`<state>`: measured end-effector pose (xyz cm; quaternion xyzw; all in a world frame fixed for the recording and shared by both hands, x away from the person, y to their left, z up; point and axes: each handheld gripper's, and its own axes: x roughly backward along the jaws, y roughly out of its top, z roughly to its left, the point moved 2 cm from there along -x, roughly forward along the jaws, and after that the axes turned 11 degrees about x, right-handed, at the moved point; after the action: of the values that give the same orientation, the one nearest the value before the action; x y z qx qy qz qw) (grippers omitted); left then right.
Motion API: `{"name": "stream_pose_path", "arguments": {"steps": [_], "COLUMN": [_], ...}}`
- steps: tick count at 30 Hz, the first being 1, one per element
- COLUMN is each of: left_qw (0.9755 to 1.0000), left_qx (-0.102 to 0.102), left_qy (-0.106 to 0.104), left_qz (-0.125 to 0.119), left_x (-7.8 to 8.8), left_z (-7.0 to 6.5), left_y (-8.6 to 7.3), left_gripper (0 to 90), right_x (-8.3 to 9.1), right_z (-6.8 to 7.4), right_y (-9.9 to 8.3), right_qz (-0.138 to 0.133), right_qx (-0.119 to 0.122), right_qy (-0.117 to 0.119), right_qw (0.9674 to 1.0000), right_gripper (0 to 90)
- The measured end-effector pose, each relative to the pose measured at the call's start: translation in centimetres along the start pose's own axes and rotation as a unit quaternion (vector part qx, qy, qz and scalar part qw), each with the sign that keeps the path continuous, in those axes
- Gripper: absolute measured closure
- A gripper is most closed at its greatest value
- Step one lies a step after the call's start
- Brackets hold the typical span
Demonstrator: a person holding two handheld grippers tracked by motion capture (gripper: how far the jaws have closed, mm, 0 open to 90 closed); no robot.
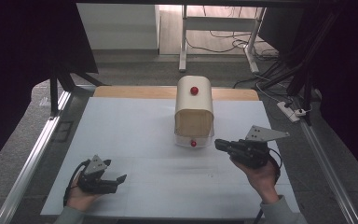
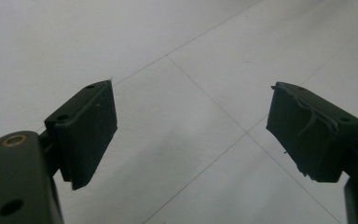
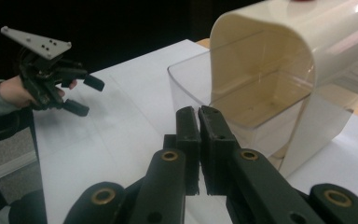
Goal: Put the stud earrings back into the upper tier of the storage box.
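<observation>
Cream plastic box (image 1: 194,105), arched cover, clear drawer, red knobs

A cream bread box (image 1: 194,105) with red knobs stands open near the table's (image 1: 121,140) far edge, empty.

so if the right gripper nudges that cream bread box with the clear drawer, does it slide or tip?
The bread box looks like thin hollow plastic, so probably light; on the smooth white table cover it likely slides rather than tips. A high push might rock it, being taller than wide. The clear drawer stands part open and may move first. The right gripper is shut beside it.
</observation>
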<state>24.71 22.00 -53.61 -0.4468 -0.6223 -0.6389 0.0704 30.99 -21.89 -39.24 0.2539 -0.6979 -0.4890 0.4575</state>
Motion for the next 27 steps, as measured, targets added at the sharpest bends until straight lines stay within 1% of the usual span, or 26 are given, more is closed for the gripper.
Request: {"name": "stream_pose_path", "arguments": {"steps": [3, 6, 13, 19, 27], "left_qw": [1.0000, 1.0000, 1.0000, 1.0000, 1.0000], "left_qx": [0.001, -0.001, -0.002, -0.002, -0.002], "left_qy": [0.000, 0.000, 0.000, -0.002, -0.001], "left_qz": [0.000, 0.001, 0.002, 0.003, 0.003], "left_x": [0.0, 0.0, -0.1, -0.1, -0.1], "left_z": [0.0, 0.0, 0.0, -0.1, 0.0], "left_y": [0.0, 0.0, 0.0, -0.1, -0.1], "left_gripper": [15.7, 15.7, 15.7, 15.7, 15.7], "right_x": [-0.5, -1.2, -3.1, -4.8, -7.0], "right_z": [-0.3, -0.7, -2.1, -3.0, -3.7], "right_y": [0.7, 1.3, 2.3, 3.1, 3.9], "right_qz": [0.000, 0.007, 0.018, 0.017, 0.042], "right_qx": [0.003, 0.009, 0.004, 0.001, 0.009], "right_qy": [-0.005, -0.007, -0.014, -0.015, -0.020], "right_qw": [1.0000, 0.9999, 0.9997, 0.9997, 0.9989], "right_gripper": [85.7, 85.7, 85.7, 85.7, 85.6]}}
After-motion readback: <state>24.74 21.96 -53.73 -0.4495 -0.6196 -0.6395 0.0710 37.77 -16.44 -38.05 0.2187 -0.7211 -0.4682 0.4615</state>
